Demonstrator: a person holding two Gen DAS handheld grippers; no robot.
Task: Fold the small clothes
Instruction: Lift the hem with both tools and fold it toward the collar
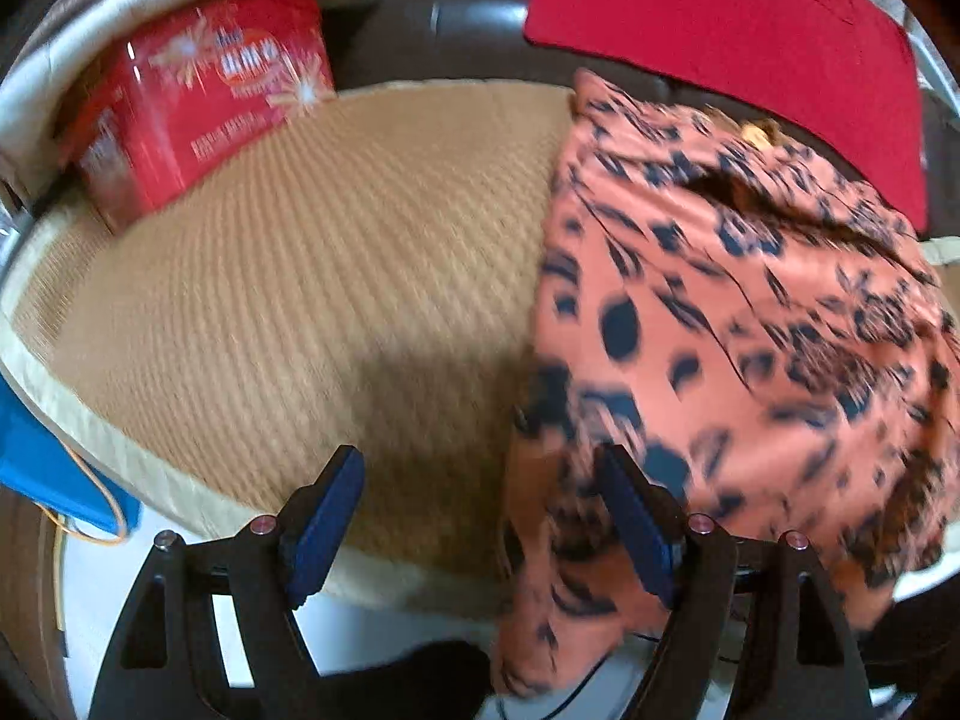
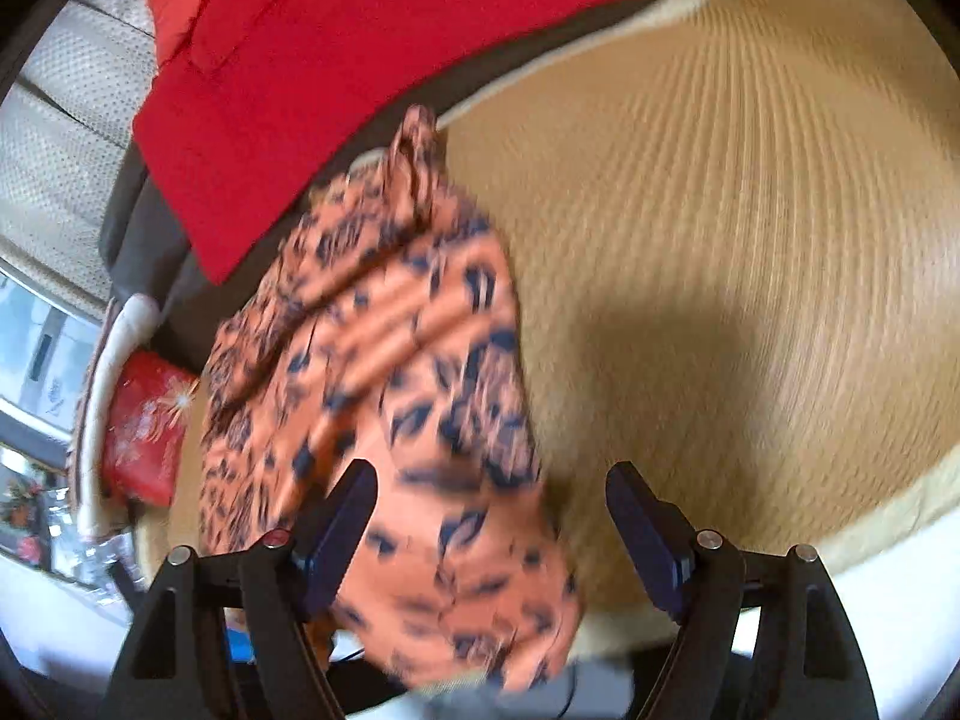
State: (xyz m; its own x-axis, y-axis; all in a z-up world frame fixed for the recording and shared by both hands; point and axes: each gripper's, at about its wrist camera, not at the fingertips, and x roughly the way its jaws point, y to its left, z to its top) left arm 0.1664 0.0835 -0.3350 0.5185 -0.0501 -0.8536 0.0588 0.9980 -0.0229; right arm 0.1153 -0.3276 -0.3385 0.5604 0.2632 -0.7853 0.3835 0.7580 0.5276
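Note:
An orange garment with a dark blue print [image 1: 732, 324] lies on a tan woven mat [image 1: 312, 276], its near end hanging over the mat's front edge. My left gripper [image 1: 483, 480] is open at the garment's left edge; its right finger [image 1: 630, 516] lies against the cloth. In the right wrist view the same garment [image 2: 384, 396] lies left of centre on the mat [image 2: 750, 252]. My right gripper [image 2: 492, 498] is open over the garment's near end, and nothing is pinched. Both views are blurred by motion.
A red tin box [image 1: 198, 102] stands at the mat's far left, also in the right wrist view [image 2: 147, 426]. A red cloth [image 1: 732, 42] lies beyond the mat, also in the right wrist view [image 2: 336, 66]. A blue bag [image 1: 48, 468] sits at the left front.

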